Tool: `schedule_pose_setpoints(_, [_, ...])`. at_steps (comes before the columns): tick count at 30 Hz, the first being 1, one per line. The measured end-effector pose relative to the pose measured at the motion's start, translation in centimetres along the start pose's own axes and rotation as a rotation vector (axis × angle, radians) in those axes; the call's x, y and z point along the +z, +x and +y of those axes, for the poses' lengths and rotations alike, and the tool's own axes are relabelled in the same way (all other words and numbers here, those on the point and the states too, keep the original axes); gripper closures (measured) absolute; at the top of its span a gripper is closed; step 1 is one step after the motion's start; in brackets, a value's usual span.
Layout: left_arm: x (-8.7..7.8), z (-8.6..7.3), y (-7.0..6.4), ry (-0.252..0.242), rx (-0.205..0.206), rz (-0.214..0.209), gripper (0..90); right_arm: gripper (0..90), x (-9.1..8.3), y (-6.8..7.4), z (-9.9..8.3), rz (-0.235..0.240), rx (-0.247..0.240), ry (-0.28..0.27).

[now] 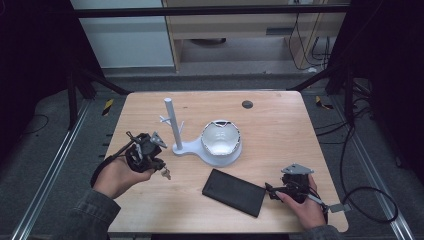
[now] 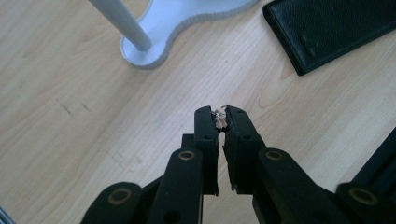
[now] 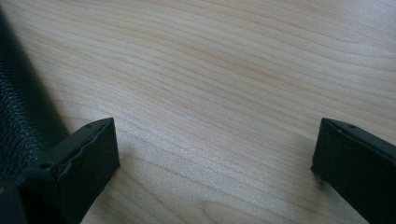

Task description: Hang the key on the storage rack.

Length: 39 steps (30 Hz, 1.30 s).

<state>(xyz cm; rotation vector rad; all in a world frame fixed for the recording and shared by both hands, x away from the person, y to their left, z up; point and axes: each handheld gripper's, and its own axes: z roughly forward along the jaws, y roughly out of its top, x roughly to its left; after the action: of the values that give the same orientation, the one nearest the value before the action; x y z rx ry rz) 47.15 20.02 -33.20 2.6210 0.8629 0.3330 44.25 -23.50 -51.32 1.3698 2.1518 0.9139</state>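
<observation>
Over the table (image 1: 150, 210), left jaws pinch a trinket (image 2: 219, 116).

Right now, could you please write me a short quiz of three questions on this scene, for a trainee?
1. True or false: the right tool is open.
2. What does the left tool pinch? A) a small trinket B) a pen C) a spoon
3. Name the flat black thing that lies beside the right tool.

Key: 1 true. 2 A. 3 the case.
</observation>
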Motion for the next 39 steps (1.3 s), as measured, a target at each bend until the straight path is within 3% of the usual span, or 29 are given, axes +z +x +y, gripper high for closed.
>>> schedule_pose_setpoints(8, [-2.9, 1.6, 0.9, -0.031, -0.002, 0.018, 83.5, 0.3, 0.0, 0.0, 0.0, 0.000, -0.002, -0.001])
schedule_pose_setpoints(20, [-4.5, 1.7, 2.0, -0.069, -0.029, 0.011, 83.5, 0.4, 0.2, -0.3, 0.2, 0.005, 0.002, 0.001])
schedule_pose_setpoints(27, [-5.2, 2.0, 2.6, -0.070, -0.040, 0.016, 83.5, 0.5, 0.5, -1.2, 0.5, -0.007, 0.010, 0.002])
schedule_pose_setpoints(39, [-6.7, 3.2, 3.3, -0.083, -0.048, 0.028, 83.5, 0.4, 0.6, -1.3, 0.6, -0.015, 0.016, 0.001])
